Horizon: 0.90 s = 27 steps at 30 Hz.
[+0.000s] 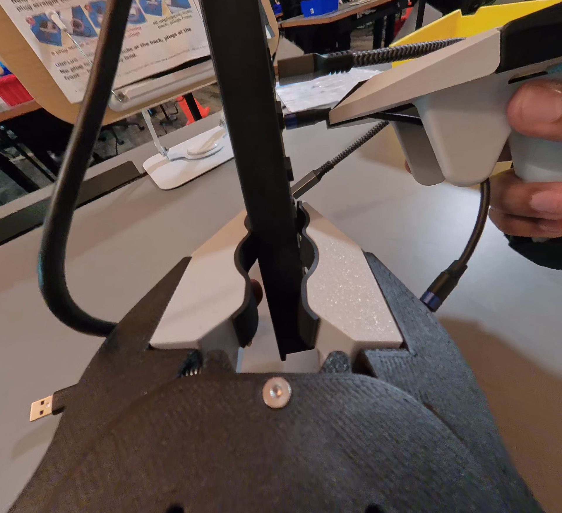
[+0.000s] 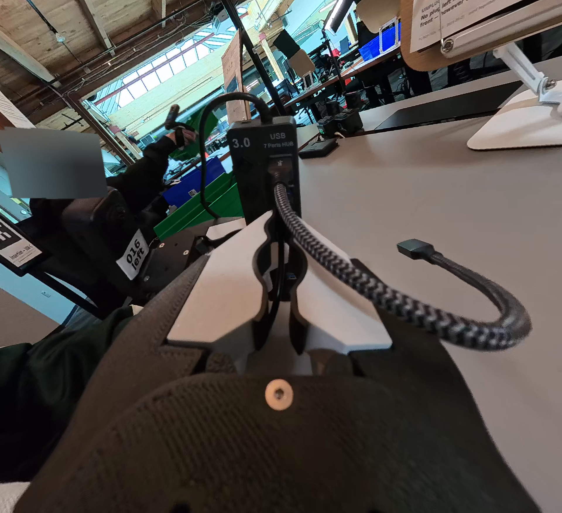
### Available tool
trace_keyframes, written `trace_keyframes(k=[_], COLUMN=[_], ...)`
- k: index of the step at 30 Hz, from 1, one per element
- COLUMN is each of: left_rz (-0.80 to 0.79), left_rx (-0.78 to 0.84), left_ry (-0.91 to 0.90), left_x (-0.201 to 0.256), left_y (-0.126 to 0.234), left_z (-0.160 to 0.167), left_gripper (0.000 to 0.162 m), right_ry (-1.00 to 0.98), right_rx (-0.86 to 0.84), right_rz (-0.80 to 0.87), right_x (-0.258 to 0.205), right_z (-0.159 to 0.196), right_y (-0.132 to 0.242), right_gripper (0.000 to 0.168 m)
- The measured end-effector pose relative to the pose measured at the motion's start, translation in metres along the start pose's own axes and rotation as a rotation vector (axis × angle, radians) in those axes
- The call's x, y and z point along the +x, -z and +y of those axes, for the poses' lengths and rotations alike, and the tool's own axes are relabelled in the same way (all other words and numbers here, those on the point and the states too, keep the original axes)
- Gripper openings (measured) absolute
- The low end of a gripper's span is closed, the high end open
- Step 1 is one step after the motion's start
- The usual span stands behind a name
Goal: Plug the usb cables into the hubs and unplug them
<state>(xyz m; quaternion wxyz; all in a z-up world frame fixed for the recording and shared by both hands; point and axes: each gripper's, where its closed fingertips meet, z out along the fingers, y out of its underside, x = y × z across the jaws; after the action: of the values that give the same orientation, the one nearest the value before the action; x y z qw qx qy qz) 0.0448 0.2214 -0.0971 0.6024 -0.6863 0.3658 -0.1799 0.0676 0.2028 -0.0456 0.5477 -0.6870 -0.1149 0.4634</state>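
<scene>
Your left tongs (image 1: 278, 279) are clamped on the lower end of the long black plastic USB hub (image 1: 243, 121), holding it upright above the grey bench (image 1: 182, 239).

Your right tongs (image 2: 278, 282) are pinched on a thin black cable with a blue-ringed plug (image 1: 299, 119), right at the hub's port face; whether it is seated I cannot tell.

A black-and-grey braided cable (image 2: 365, 279) is plugged into the hub's top port, its free end hanging beside the hub.

Behind the hub, the yellow plastic bin (image 1: 474, 22) shows no visible contents.
</scene>
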Motion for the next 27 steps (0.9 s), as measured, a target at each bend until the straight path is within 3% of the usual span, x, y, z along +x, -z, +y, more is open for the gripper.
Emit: trace_keyframes(k=[9,11,13,15,23,27], left_rz=[0.008,0.059,0.097,0.103,0.123,0.111], left_rx=[-0.019,0.006,0.017,0.033,0.119,0.116], left_ry=[0.051,0.194,0.351,0.486,0.829,0.831], left_x=[-0.005,-0.003,-0.006,-0.017,-0.052,-0.055], left_y=[-0.002,-0.003,-0.005,-0.004,0.003,0.001], left_z=[0.005,0.003,0.004,0.007,0.014,0.018], left_gripper=[0.023,0.022,0.022,0.021,0.022,0.022], right_ry=[-0.056,-0.074,-0.086,-0.076,0.138,0.313], right_rx=[-0.021,-0.013,0.005,0.022,-0.024,-0.053], right_rz=[-0.007,-0.032,-0.081,-0.091,-0.112,-0.122], right_x=[0.004,0.001,-0.006,-0.008,-0.024,-0.039], right_z=[0.004,0.002,-0.001,-0.003,0.008,0.014], right_y=[-0.003,-0.004,-0.004,-0.003,-0.008,-0.009], right_gripper=[0.003,0.004,0.022,0.027,0.024,0.022])
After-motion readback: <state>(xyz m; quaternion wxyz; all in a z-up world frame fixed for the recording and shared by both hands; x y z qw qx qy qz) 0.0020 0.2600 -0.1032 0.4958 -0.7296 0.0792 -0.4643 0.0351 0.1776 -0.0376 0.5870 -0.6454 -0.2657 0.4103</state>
